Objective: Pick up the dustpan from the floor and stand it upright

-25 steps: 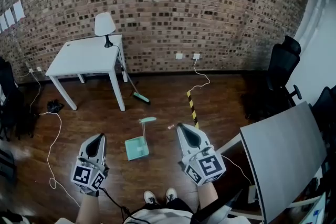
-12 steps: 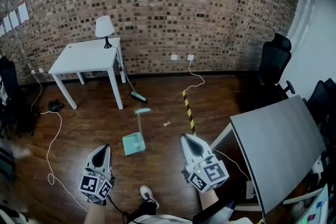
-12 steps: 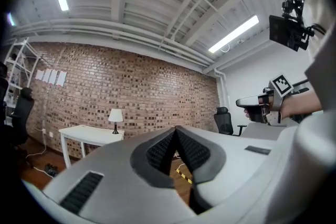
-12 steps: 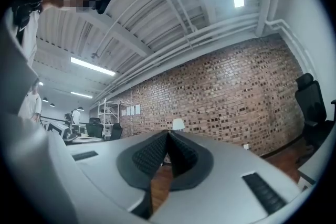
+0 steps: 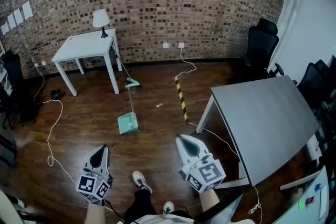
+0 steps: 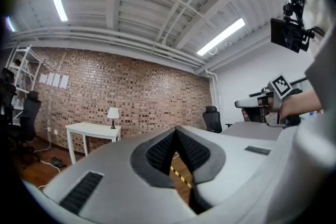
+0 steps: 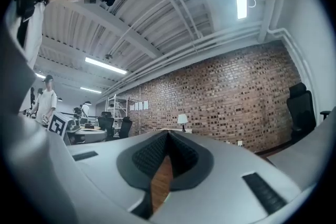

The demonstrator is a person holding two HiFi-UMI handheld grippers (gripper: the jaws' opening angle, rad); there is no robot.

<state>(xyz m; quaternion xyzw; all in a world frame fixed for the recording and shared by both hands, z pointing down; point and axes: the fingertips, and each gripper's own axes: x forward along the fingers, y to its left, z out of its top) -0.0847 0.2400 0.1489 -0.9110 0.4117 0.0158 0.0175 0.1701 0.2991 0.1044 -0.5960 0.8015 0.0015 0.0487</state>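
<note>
The mint-green dustpan [image 5: 127,124] lies flat on the wooden floor, its long thin handle pointing toward the brick wall. It is well ahead of both grippers, and neither touches it. My left gripper [image 5: 101,151] is low at the left, shut and empty, and points level. My right gripper [image 5: 185,140] is low at the right, also shut with nothing between its jaws. In the left gripper view the closed tips [image 6: 176,131] face the far wall. The closed tips [image 7: 168,134] in the right gripper view show only floor beyond them.
A green broom head [image 5: 133,82] rests near the white table [image 5: 79,49], which carries a lamp [image 5: 101,19]. A large grey table [image 5: 262,118] stands to the right. Yellow-black tape [image 5: 181,98] crosses the floor. White cables [image 5: 51,134] trail at left. Black chairs [image 5: 261,42] stand at far right.
The whole view has backed away from the wall. The dustpan, earlier between the two grippers, now lies farther ahead. Both grippers stay shut and side by side.
</note>
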